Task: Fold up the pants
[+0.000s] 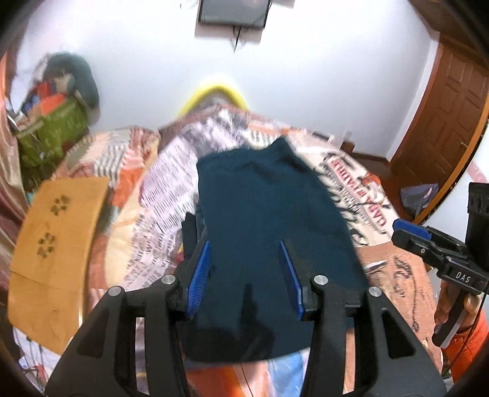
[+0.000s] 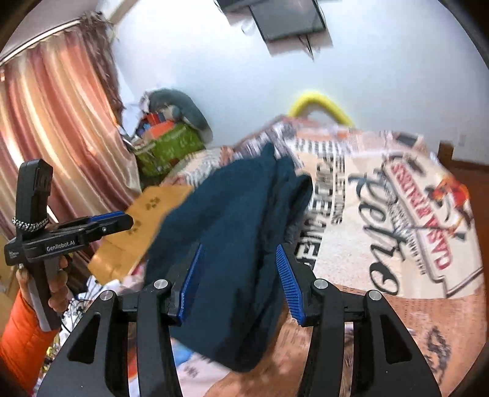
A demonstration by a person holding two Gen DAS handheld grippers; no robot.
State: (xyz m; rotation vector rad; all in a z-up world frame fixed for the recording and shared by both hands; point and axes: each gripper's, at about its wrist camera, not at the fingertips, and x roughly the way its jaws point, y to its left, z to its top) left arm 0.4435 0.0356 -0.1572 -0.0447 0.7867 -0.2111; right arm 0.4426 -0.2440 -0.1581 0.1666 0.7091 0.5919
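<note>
The pants [image 1: 269, 232], dark teal and already folded into a compact stack, lay on the printed bedspread [image 1: 351, 171] of the bed. The left tongs [image 1: 246, 268] and right tongs [image 2: 237, 274] both stood partly open above the cloth, holding nothing. Judged best: retreat cleanly, without snagging the top layer.

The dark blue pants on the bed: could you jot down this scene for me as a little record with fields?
item: dark teal-blue pants, folded into a compact stack
surface: bed with a printed newspaper-style cover
left hand-held gripper: open, above the pants, pads not pressing the cloth
right hand-held gripper: open, above the pants, nothing clamped
beside the pants: tan wooden board with paw cut-outs
background: wall-mounted screen, wooden door, pink curtains
</note>
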